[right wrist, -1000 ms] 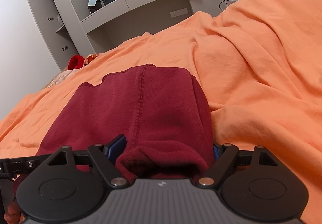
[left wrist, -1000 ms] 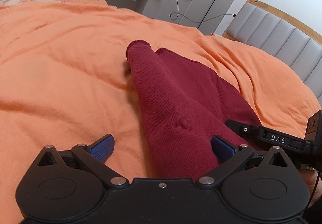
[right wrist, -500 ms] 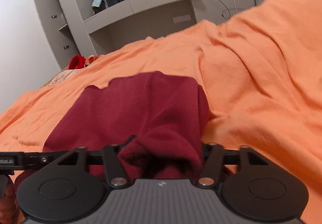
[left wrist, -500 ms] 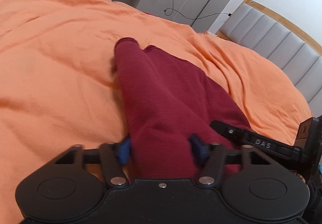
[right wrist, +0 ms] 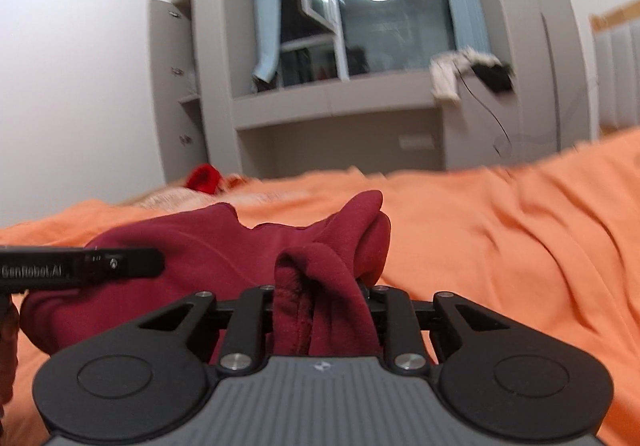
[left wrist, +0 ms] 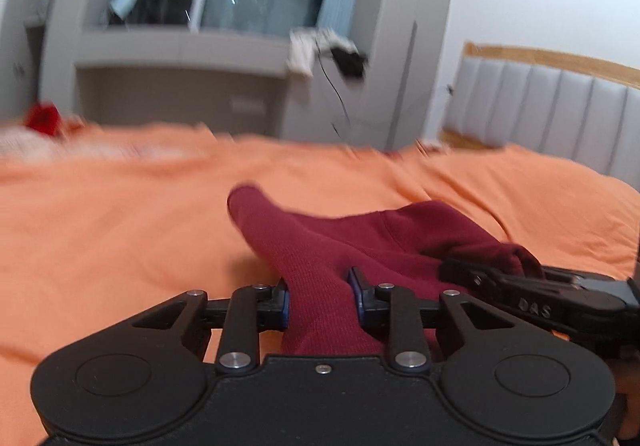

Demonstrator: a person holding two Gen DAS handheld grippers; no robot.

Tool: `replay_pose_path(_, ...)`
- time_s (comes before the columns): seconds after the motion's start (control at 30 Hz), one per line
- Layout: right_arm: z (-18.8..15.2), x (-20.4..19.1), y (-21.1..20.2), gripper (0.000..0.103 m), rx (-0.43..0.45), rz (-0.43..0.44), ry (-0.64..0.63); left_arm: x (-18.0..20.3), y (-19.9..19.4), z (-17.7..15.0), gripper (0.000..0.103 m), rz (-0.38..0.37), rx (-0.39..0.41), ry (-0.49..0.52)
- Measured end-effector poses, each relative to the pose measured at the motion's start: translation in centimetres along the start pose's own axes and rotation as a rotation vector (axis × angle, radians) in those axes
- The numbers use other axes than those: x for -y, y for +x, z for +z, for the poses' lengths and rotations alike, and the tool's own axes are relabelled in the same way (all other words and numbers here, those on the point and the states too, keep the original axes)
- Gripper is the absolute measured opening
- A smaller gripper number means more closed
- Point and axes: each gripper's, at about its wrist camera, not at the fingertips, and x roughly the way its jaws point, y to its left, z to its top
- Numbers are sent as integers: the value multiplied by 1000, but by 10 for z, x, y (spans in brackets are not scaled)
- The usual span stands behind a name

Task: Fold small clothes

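Observation:
A dark red knit garment [left wrist: 360, 242] lies on the orange bedspread [left wrist: 120, 238]. My left gripper [left wrist: 322, 298] is shut on its near ribbed end, which bunches between the blue pads [left wrist: 356, 286]. My right gripper [right wrist: 320, 302] is shut on another bunched edge of the same garment [right wrist: 200, 242] and holds it lifted off the bed. The right gripper also shows in the left wrist view [left wrist: 540, 298], close to the right of the left one. The left gripper shows in the right wrist view [right wrist: 80, 266] at the left.
The orange bedspread [right wrist: 500, 246] covers the whole bed. A padded grey headboard [left wrist: 560, 113] stands at the right. Grey cabinets and a window [right wrist: 360, 45] lie beyond the bed. A red cloth [right wrist: 206, 177] lies at the far edge.
Both grippers closed on the garment's near edge and lifted it. Both views tilted up from the bed toward the window and cabinets. The garment now bunches up between the grippers.

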Motion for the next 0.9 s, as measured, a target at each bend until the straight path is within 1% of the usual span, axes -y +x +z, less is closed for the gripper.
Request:
replay_pose_path(0.1, 1, -19, 14, 24, 11, 25, -34, -15, -14, 7, 29, 47, 50, -3)
replay_pose_path(0.17, -2, -27, 25, 24, -18, 35, -46, -24, -16, 7, 29, 85, 48, -7)
replay_pose_path(0.27, -11, -32, 42, 25, -102, 32, -54, -36, -15, 4, 29, 118, -4, -44)
replay_pose_path(0.37, -16, -30, 47, 27, -150, 19, -32, -47, -9, -5, 30, 144, -92, -63)
replay_pose_path(0.43, -16, -27, 46, 31, -160, 20, -11, -49, -8, -11, 32, 155, -125, -70)
replay_pose_path(0.57, -21, -22, 43, 40, -184, 9, 12, -52, -13, -15, 36, 170, -133, -65)
replay_pose_path(0.63, -22, -19, 41, 47, -191, 6, 28, -53, -11, -14, 39, 183, -140, -74)
replay_pose_path(0.67, -22, -17, 40, 48, -193, 3, 36, -54, -11, -14, 40, 189, -144, -78)
replay_pose_path(0.73, -22, -14, 38, 56, -196, 1, 47, -53, -9, -14, 42, 198, -149, -85)
replay_pose_path(0.77, -20, -12, 39, 59, -198, -3, 48, -53, -9, -14, 46, 203, -150, -89)
replay_pose_path(0.8, -20, -12, 37, 66, -197, -11, 48, -53, -11, -13, 52, 209, -150, -93)
replay_pose_path(0.83, -18, -14, 36, 70, -197, -16, 49, -54, -13, -13, 57, 218, -147, -96)
replay_pose_path(0.87, -18, -14, 34, 72, -195, -18, 51, -53, -14, -13, 67, 228, -144, -99)
replay_pose_path(0.9, -18, -15, 31, 77, -193, -20, 52, -53, -17, -12, 74, 240, -139, -103)
